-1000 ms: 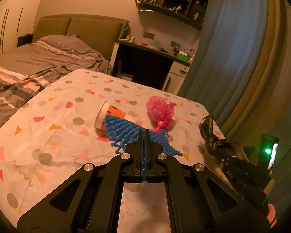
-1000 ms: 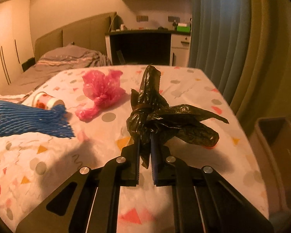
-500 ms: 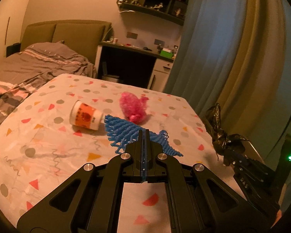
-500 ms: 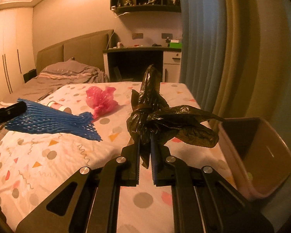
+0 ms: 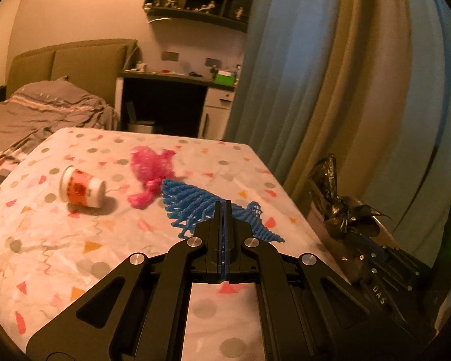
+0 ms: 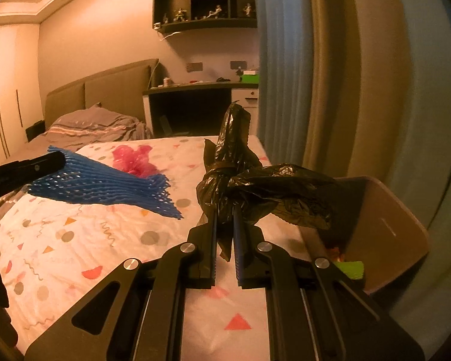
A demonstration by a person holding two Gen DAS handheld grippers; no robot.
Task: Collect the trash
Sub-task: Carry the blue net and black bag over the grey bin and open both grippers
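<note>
Left wrist view showed the left gripper (image 5: 224, 210) pinched tight on a blue foam net (image 5: 195, 204), held up above the bed (image 5: 60, 240) with the spotty sheet. On the sheet lay a paper cup (image 5: 82, 188) on its side and, near it, a pink plastic bag (image 5: 151, 174). Right wrist view showed the right gripper (image 6: 224, 225) squeezed on a crumpled black bag (image 6: 255, 189), held up just beside a brown bin (image 6: 388, 228) at the bed's edge. Something green (image 6: 350, 269) sat in the bin.
</note>
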